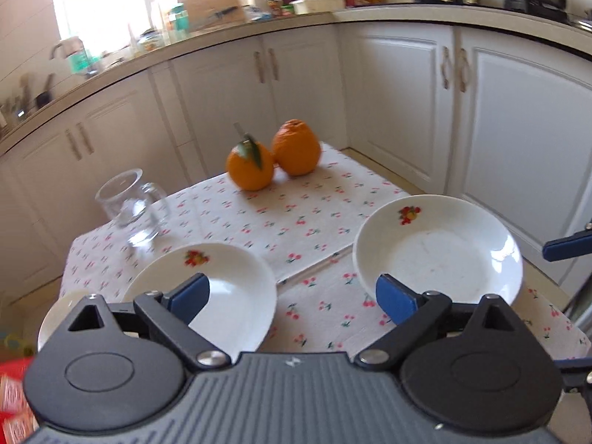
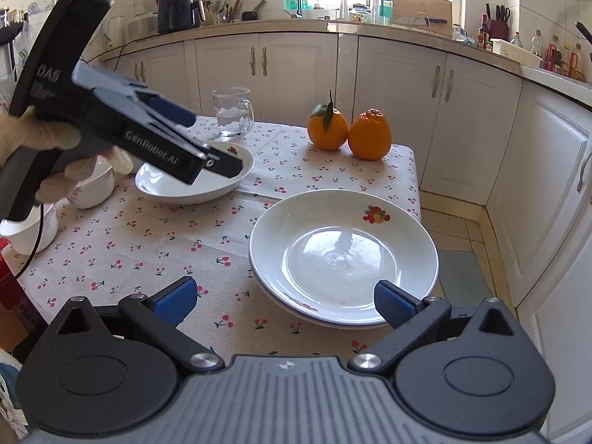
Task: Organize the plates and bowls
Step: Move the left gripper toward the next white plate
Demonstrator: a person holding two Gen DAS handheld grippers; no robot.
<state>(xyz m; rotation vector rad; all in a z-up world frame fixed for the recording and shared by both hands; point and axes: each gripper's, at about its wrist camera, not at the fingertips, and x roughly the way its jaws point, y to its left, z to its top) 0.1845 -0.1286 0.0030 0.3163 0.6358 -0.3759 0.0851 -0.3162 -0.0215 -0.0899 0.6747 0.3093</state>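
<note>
Right gripper [image 2: 285, 301]: fingers spread wide, holding nothing, poised over the near edge of the cherry-print tabletop [image 2: 148, 244]. Just ahead, a white fruit-motif plate [image 2: 344, 255] rests on what looks like a second plate, near the right edge. Farther left, left gripper [image 2: 222, 161] reaches over a white shallow dish [image 2: 159, 188], fingers parted, empty. Two white bowls [image 2: 94, 185] sit by the left edge. Likely step: gathering dishes; next, clamp a rim.

The left tongs [image 1: 292, 296] are spread wide with blue pads [image 1: 190, 298] apart, held low from nine o'clock in a gloved hand [image 2: 44, 140] and angled downward, while the right tongs [image 2: 285, 298] gape equally wide, gripping nothing.
</note>
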